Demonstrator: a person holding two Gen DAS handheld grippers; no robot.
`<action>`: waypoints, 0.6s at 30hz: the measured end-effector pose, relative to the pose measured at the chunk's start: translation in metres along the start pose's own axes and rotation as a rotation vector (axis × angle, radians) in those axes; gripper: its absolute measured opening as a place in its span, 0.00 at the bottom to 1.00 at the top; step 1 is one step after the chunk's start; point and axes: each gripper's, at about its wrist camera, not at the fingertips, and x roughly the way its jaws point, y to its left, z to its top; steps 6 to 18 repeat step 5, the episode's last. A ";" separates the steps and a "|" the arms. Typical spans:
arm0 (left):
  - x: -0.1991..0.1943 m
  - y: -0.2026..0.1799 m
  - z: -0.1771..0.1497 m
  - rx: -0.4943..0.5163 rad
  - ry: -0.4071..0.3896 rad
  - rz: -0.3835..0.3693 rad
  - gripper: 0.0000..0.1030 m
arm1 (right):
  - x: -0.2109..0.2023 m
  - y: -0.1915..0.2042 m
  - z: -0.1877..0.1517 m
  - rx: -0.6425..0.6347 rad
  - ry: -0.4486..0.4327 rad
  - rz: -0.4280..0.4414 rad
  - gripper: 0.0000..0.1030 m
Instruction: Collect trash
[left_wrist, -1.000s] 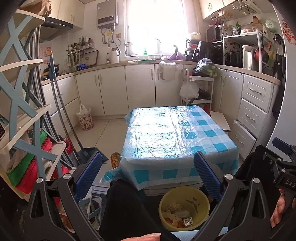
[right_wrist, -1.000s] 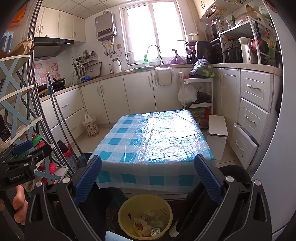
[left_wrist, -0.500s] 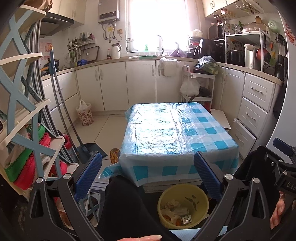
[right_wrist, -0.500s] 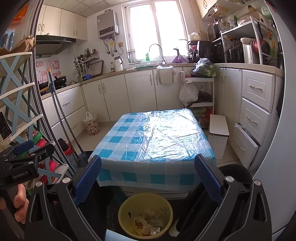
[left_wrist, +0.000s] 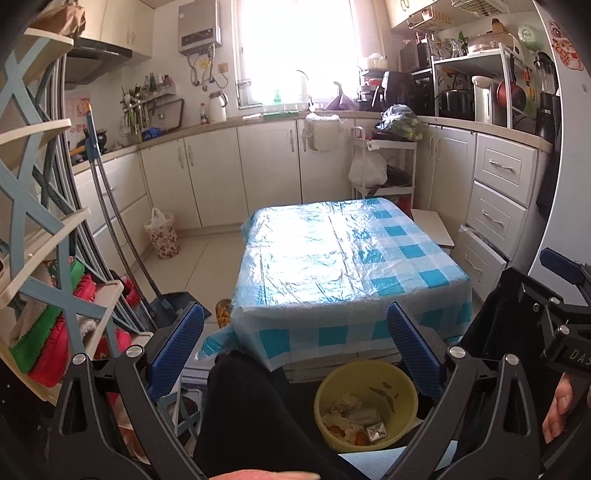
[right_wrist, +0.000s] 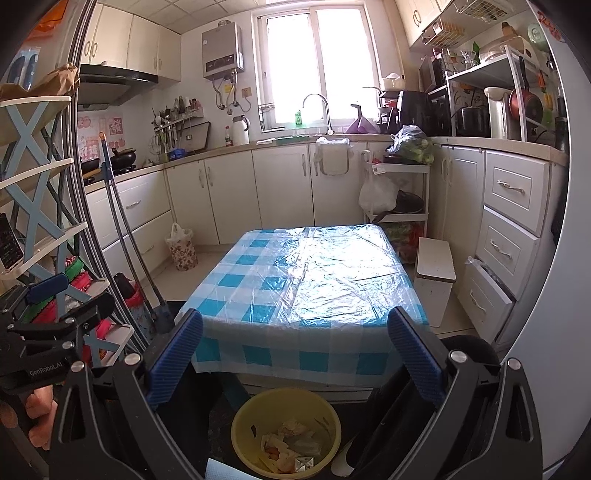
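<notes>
- Yellow bin sits on the floor at the near edge of the low table, at about 5 o'clock in the left wrist view and 6 o'clock in the right wrist view.
- It is a round plastic tub with its open mouth facing up; being round, it shows no long axis to call.
- Inside lies the trash: crumpled pale wrappers, orange scraps and a small silver foil packet, the packet lying flat toward the near rim.
- Left gripper is spread wide, its blue pads well apart, nothing between them and touching nothing.
- Right gripper is equally wide, blue pads apart, holding nothing, hanging above the bin.
- The table wears a blue-and-white checked cloth under clear plastic sheeting, its long side running away toward 12 o'clock.
- A white stool stands just beside the table at 3 o'clock.
</notes>
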 end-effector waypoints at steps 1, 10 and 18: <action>0.001 0.001 0.000 -0.007 0.005 0.008 0.93 | 0.000 0.000 0.000 -0.003 -0.003 -0.003 0.93; 0.008 0.009 -0.001 -0.045 0.037 0.016 0.93 | 0.000 0.000 0.000 -0.006 -0.003 -0.004 0.93; 0.008 0.009 -0.001 -0.045 0.037 0.016 0.93 | 0.000 0.000 0.000 -0.006 -0.003 -0.004 0.93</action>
